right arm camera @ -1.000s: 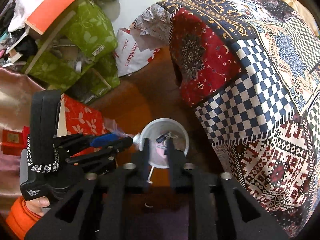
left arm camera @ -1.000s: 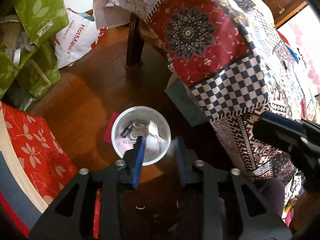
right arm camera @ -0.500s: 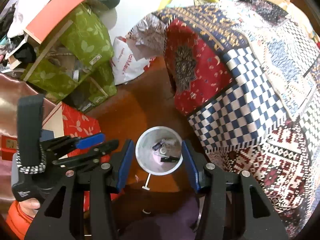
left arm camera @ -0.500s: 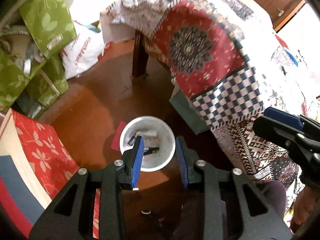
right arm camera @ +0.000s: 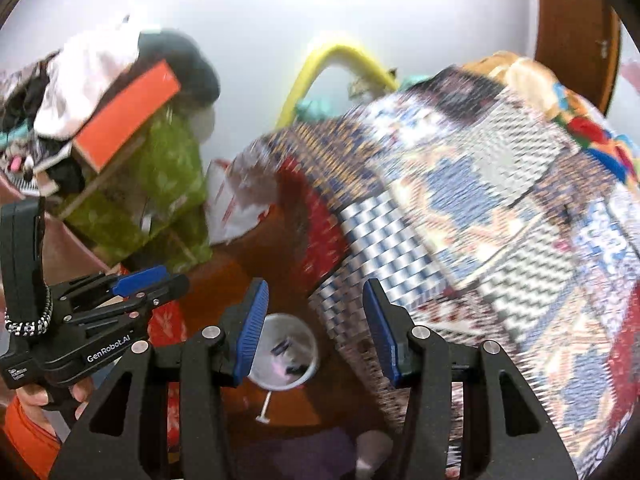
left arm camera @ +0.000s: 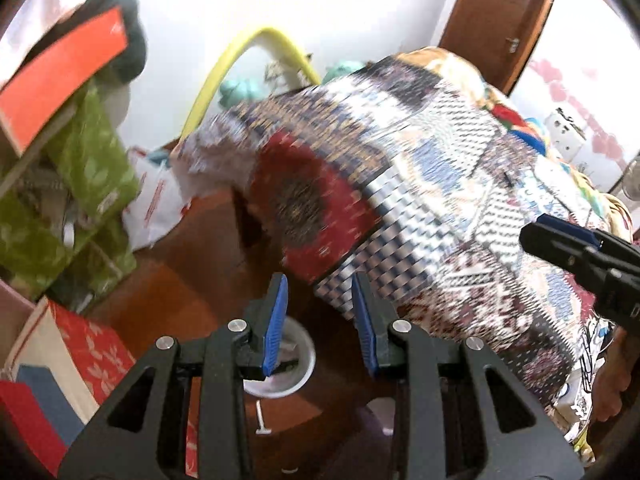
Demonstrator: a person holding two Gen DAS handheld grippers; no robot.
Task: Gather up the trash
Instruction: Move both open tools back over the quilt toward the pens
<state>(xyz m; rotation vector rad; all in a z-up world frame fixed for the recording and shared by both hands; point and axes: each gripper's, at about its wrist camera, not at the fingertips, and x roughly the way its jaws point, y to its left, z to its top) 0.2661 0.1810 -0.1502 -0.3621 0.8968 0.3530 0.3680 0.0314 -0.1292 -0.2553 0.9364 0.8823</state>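
Big patchwork cloth (right arm camera: 460,220) hung blurry over table. White bin (right arm camera: 285,356) sat on brown floor beside it, dark bits inside, maybe trash. Left gripper (left arm camera: 319,322) was open, empty. Right gripper (right arm camera: 314,326) was open wide, empty. Small white stick (right arm camera: 265,407) lay just by bin.

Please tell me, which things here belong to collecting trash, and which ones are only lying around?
For the job:
white bin with scraps inside
small white stick on the floor beside it
left gripper, right gripper, jaws open, empty

Just lying about:
patchwork cloth
green bags
orange box
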